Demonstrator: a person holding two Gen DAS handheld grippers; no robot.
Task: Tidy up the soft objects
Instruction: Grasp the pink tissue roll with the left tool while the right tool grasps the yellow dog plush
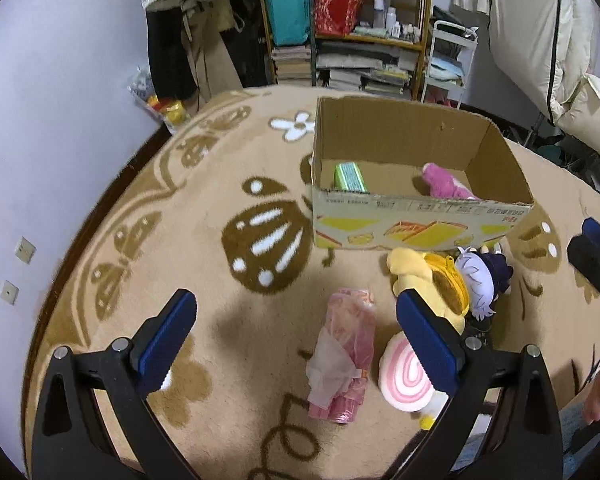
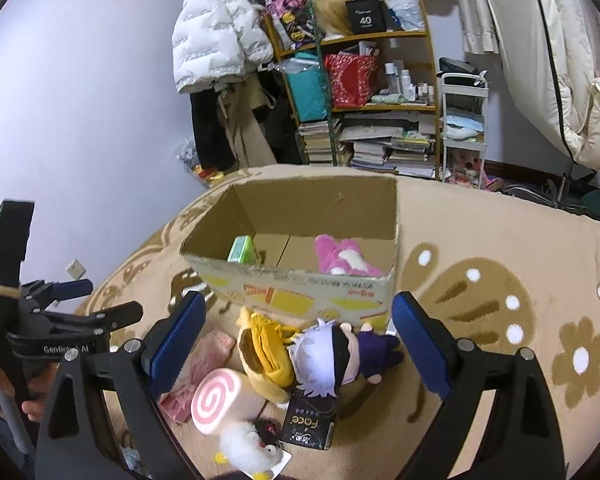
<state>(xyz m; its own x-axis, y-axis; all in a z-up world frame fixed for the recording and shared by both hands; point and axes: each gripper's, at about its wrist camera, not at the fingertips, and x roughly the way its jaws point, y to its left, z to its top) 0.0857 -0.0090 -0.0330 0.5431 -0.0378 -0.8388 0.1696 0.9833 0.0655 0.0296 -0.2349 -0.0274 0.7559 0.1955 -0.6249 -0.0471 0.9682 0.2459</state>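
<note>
An open cardboard box [image 1: 420, 224] [image 2: 300, 288] stands on the rug, holding a green pack [image 1: 350, 176] [image 2: 242, 250] and a pink plush [image 1: 446, 184] [image 2: 344, 258]. In front of it lie a yellow plush [image 1: 432, 280] [image 2: 266, 354], a white-haired doll [image 1: 482, 280] [image 2: 332, 356], a pink swirl roll plush [image 1: 404, 376] [image 2: 216, 398], a pink plastic bag bundle [image 1: 342, 356] [image 2: 200, 364], a white fluffy chick [image 2: 252, 454] and a black pack [image 2: 310, 424]. My left gripper [image 1: 296, 332] is open and empty above the pink bundle. My right gripper [image 2: 300, 340] is open and empty over the doll.
The patterned beige rug [image 1: 220, 240] covers the floor. A cluttered shelf [image 2: 360, 92] with books, hanging coats [image 2: 216, 28] and a white cart [image 2: 464, 128] stand behind the box. A purple wall [image 1: 60, 100] is to the left.
</note>
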